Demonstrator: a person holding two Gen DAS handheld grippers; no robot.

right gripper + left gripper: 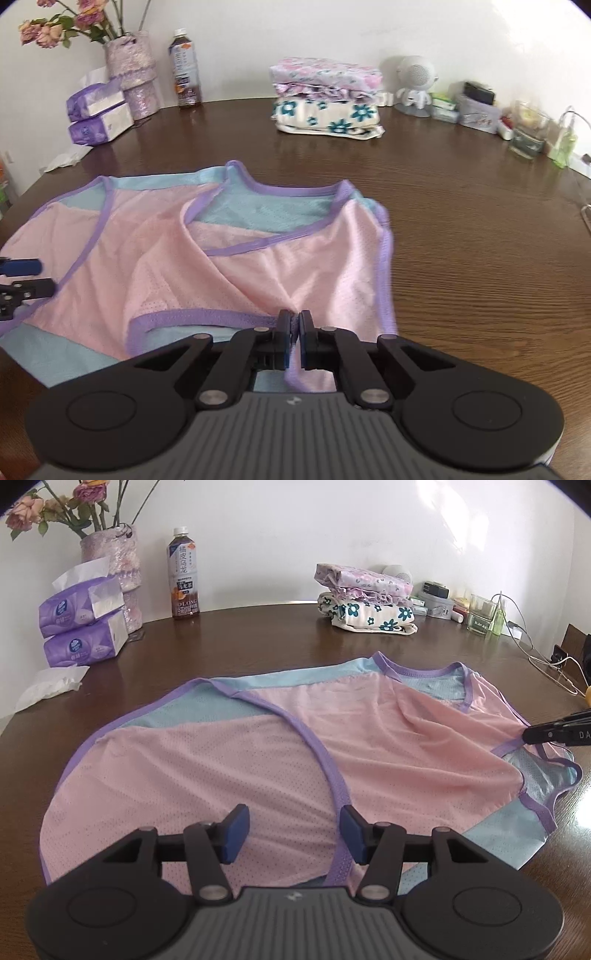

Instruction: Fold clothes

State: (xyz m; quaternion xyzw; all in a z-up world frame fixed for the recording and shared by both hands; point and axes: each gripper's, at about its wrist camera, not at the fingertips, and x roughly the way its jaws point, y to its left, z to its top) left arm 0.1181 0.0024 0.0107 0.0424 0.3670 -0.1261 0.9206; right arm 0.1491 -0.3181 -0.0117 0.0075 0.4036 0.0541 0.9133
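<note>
A pink and light-blue mesh vest (258, 746) with purple trim lies spread on the dark wooden table (240, 642). My left gripper (294, 830) hovers open over its near left part, its blue pads either side of a purple trim band. My right gripper (294, 334) is shut on the vest's (229, 266) purple-edged armhole at the near right; the cloth bunches between its pads. In the left wrist view the right gripper (532, 734) shows as a black tip pinching that edge. The left gripper's fingers (26, 267) show at the left edge of the right wrist view.
A stack of folded floral clothes (365, 602) sits at the back of the table. Tissue packs (81, 624), a vase of flowers (118, 565) and a tea bottle (183, 576) stand back left. Small containers, a glass (480, 614) and cables (546, 661) crowd the back right.
</note>
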